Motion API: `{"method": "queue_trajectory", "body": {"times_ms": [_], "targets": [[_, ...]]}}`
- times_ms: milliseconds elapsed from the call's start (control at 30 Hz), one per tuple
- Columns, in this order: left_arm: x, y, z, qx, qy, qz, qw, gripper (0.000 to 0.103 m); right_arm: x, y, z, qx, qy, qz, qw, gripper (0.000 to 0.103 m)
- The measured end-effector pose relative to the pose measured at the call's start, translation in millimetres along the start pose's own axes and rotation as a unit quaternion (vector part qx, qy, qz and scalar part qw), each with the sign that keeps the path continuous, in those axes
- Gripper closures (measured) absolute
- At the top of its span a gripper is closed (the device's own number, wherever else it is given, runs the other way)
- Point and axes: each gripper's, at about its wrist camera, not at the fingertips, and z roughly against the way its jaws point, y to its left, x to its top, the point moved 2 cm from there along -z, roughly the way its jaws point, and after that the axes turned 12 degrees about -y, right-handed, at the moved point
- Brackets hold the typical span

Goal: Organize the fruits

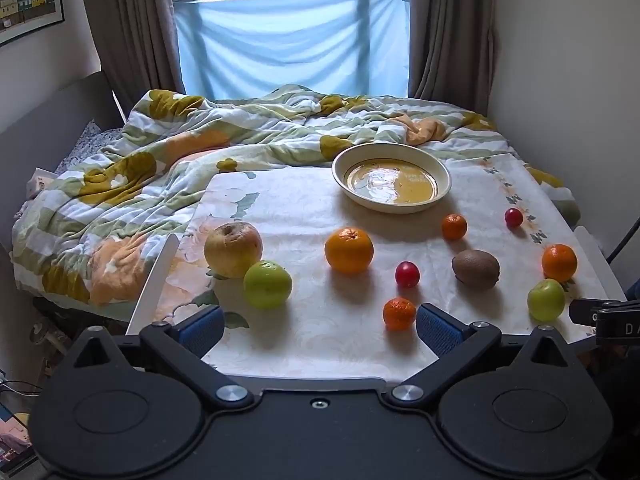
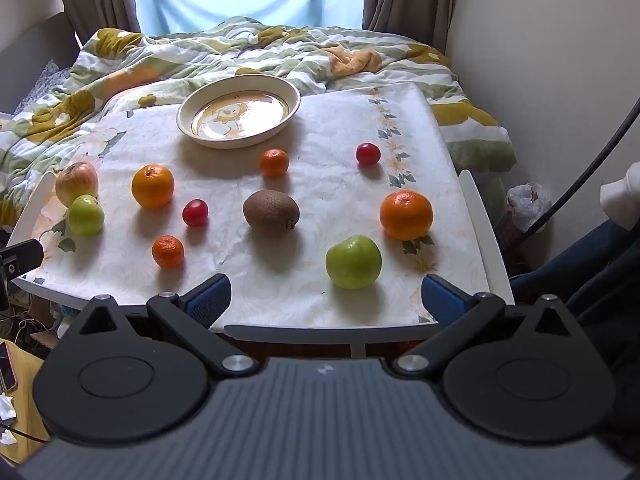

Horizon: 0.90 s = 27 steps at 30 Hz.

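Several fruits lie loose on a small table (image 1: 304, 344) with a floral cloth: a yellow-red apple (image 1: 233, 249), two green apples (image 1: 267, 284) (image 2: 353, 262), a large orange (image 1: 349, 249), another orange (image 2: 406, 215), two mandarins (image 1: 399, 313) (image 2: 274, 162), a kiwi (image 2: 271, 209) and two small red fruits (image 1: 407, 274) (image 2: 367, 153). An empty cream bowl (image 2: 239, 110) stands at the table's far side. My left gripper (image 1: 318, 330) is open and empty at the near edge, by the near mandarin. My right gripper (image 2: 326, 298) is open and empty, just short of the right green apple.
A bed with a rumpled floral quilt (image 1: 160, 160) lies behind the table, under a window with curtains. A wall (image 2: 540, 60) runs close on the right. A plastic bag (image 2: 528, 200) sits on the floor at the right.
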Motion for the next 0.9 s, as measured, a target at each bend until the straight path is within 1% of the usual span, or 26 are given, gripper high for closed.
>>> {"method": "queue_trajectory", "body": {"times_ms": [567,667,733,900], "targets": [[0,2,1,0.004,0.001,0.002,1.0000,0.000,-2,-2,-1,0.001,-0.001,-0.001,1.000,0.000],[0,2,1,0.004,0.000,0.002,1.0000,0.000,1,-1,-2,0.002,-0.002,0.000,1.000,0.000],[0,3,0,0.005,-0.001,0.002,1.0000,0.000,4,8,-3,0.004,-0.002,0.003,1.000,0.000],[1,4,0,0.005,-0.001,0.002,1.0000,0.000,4,7,-3,0.004,-0.001,0.004,1.000,0.000]]}}
